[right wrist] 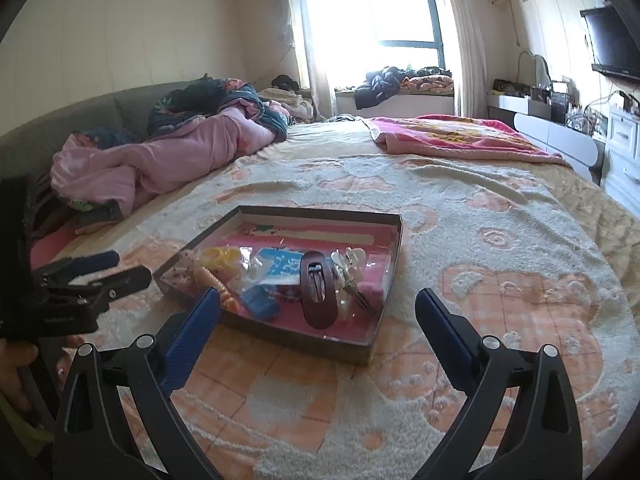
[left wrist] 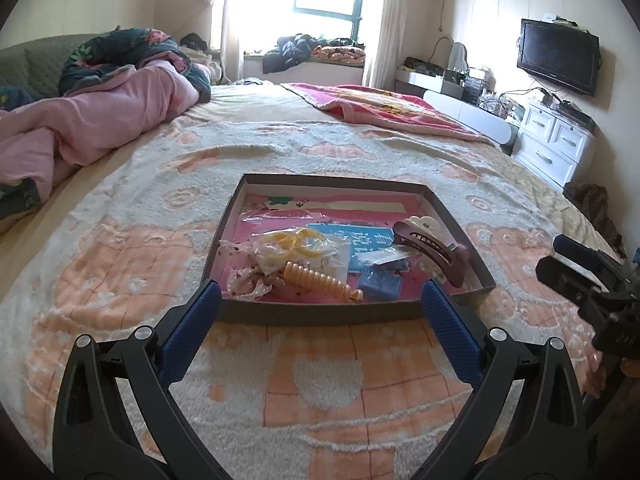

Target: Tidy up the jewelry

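On the blanket [left wrist: 120, 264], a shallow grey tray [left wrist: 344, 314] holds a maroon clip [left wrist: 436, 254] by its right edge, a ribbed peach clip [left wrist: 320, 280] and yellow rings [left wrist: 294, 242] in plastic near its left. Left gripper [left wrist: 320, 312] and right gripper [right wrist: 318, 314] hover before it, jaws spread, holding nothing.

1 shallow box [left wrist: 456, 220] on the bed. Inside: 1 brown hair clip [left wrist: 434, 252], 1 white claw clip [left wrist: 420, 223], 1 orange spiral tie [left wrist: 320, 280], 1 bag w/ yellow rings [left wrist: 296, 246], 1 floral scrunchie [left wrist: 244, 280], 1 blue card [left wrist: 360, 240].
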`<action>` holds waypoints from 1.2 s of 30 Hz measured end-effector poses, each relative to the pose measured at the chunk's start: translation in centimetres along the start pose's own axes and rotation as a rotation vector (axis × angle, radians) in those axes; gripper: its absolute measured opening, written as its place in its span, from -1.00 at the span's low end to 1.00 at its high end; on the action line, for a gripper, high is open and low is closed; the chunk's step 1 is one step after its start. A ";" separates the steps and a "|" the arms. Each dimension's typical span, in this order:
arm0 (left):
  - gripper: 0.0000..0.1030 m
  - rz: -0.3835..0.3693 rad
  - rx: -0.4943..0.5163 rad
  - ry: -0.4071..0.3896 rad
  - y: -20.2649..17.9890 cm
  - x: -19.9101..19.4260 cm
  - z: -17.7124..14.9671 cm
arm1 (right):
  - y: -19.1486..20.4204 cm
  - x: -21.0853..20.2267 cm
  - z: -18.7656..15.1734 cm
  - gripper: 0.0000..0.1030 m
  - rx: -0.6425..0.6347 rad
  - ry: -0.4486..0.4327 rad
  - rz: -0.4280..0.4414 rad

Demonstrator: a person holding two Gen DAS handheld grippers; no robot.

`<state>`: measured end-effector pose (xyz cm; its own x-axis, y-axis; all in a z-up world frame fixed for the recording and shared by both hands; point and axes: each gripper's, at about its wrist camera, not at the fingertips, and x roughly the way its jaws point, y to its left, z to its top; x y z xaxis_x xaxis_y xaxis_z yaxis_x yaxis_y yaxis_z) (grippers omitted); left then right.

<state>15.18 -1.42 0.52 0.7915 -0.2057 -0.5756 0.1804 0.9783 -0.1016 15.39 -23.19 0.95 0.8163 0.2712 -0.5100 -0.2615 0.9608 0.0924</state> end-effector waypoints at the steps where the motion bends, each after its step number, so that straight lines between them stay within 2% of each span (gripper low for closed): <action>1: 0.78 -0.001 -0.001 -0.003 0.0 -0.3 -0.1 | 0.2 -0.2 -0.2 0.85 -0.002 -0.003 -0.002; 11: 0.78 0.016 -0.016 -0.025 0.1 -2.0 -1.7 | 1.5 -1.3 -2.4 0.85 -0.021 -0.022 -0.051; 16: 0.78 0.081 -0.002 -0.025 -0.3 -2.5 -2.8 | 1.5 -1.7 -3.4 0.85 0.007 -0.014 -0.054; 22: 0.78 0.074 -0.015 -0.045 -0.4 -3.5 -4.1 | 1.6 -2.1 -4.3 0.85 0.016 -0.009 -0.066; 36: 0.78 0.057 -0.001 -0.117 -1.0 -4.5 -5.0 | 2.8 -4.8 -5.8 0.87 -0.015 -0.155 -0.113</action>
<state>8.55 -1.35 -0.82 0.8629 -0.1512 -0.4823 0.1326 0.9885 -0.0726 7.76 -22.09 -1.29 0.9100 0.1680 -0.3790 -0.1701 0.9850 0.0282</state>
